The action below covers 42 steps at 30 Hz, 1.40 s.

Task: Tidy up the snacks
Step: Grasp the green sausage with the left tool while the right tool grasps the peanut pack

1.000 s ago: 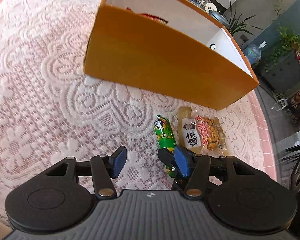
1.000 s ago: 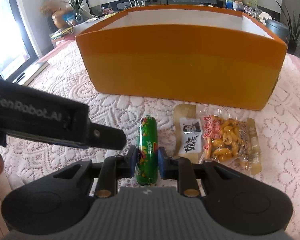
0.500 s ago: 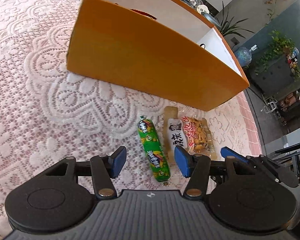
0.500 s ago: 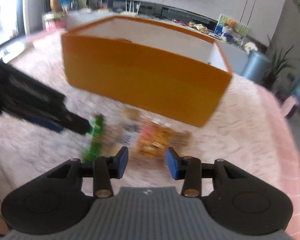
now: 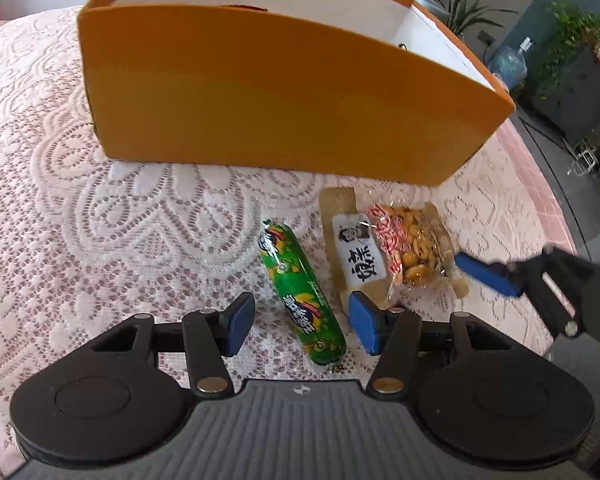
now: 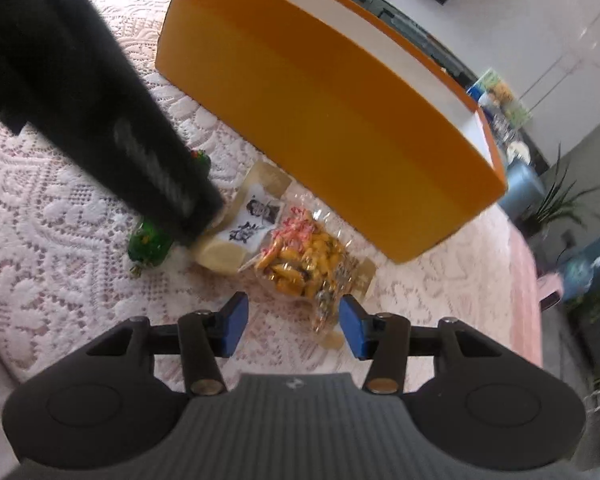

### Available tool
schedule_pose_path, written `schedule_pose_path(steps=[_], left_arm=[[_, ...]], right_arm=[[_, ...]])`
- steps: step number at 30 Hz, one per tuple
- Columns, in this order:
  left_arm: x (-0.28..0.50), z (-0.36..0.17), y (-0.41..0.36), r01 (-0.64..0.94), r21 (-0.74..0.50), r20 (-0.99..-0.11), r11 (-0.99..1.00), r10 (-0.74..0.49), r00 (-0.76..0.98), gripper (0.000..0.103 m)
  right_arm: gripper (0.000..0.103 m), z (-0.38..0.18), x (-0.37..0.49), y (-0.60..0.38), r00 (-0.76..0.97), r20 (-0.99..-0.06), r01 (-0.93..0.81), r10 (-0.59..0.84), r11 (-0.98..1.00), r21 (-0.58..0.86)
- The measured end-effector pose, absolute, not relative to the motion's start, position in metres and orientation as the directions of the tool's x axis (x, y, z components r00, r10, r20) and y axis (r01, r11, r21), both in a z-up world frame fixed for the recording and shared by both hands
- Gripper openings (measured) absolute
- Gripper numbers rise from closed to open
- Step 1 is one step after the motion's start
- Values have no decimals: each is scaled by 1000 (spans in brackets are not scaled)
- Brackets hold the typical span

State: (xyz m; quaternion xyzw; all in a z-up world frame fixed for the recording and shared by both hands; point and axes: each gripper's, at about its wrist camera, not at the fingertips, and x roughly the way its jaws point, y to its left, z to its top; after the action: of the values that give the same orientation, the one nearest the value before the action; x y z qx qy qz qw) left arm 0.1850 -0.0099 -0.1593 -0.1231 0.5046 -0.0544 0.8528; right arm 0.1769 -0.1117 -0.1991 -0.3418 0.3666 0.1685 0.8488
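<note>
Snacks lying on the lace tablecloth [image 5: 100, 208] in front of the orange box [image 5: 284, 92]: a green sausage stick [image 5: 302, 294] and, just beside it, a clear packet of yellow nuts [image 5: 396, 246] with a white label. A second ago the right gripper [image 6: 293, 326] was pinching the sausage stick; its jaws have just been opening, and it is now sitting apart from the stick, facing the near end of the nut packet, pads half spread and pressing on nothing. The left gripper [image 5: 302, 328] is now straddling the sausage stick, which earlier lay beside its right pad; pads half spread, not touching the wrapper. Stick glossy, green with yellow and red print, lying slightly slantwise. Nut packet is lying flat, crinkled, with red lettering.
</note>
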Motion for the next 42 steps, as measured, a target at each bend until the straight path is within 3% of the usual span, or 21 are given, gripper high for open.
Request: schedule_pose_path(steps=[4, 9, 10, 17, 24, 27, 34, 38, 42], left_arm=[[188, -163, -11, -40, -248, -845, 968, -196, 497, 54], [190, -164, -3, -55, -262, -844, 963, -202, 496, 50], [190, -165, -3, -54, -261, -845, 964, -201, 496, 49], [183, -165, 4, -23, -256, -833, 966, -208, 512, 50], [183, -168, 8, -31, -274, -830, 961, -220, 512, 51], [182, -167, 7, -20, -256, -832, 966, -210, 513, 51], [182, -168, 0, -13, -250, -833, 968, -208, 512, 51], [181, -168, -3, 1, -243, -832, 970, -209, 514, 47], [180, -168, -7, 7, -234, -830, 972, -204, 519, 46]], right_arm=[[48, -203, 180, -103, 706, -708, -527, 15, 679, -511], [46, -212, 179, -90, 757, -653, -526, 23, 615, -587], [34, -214, 179, -88, 764, -645, -525, 23, 604, -600], [24, -208, 173, -89, 786, -618, -492, 29, 635, -595], [17, -179, 160, -110, 808, -584, -426, 78, 762, -488], [13, -157, 155, -117, 791, -601, -423, 118, 815, -396], [13, -119, 166, -142, 733, -638, -386, 236, 917, -105], [13, -134, 180, -150, 712, -662, -346, 235, 937, -39], [18, -148, 189, -151, 742, -636, -339, 213, 937, -82]])
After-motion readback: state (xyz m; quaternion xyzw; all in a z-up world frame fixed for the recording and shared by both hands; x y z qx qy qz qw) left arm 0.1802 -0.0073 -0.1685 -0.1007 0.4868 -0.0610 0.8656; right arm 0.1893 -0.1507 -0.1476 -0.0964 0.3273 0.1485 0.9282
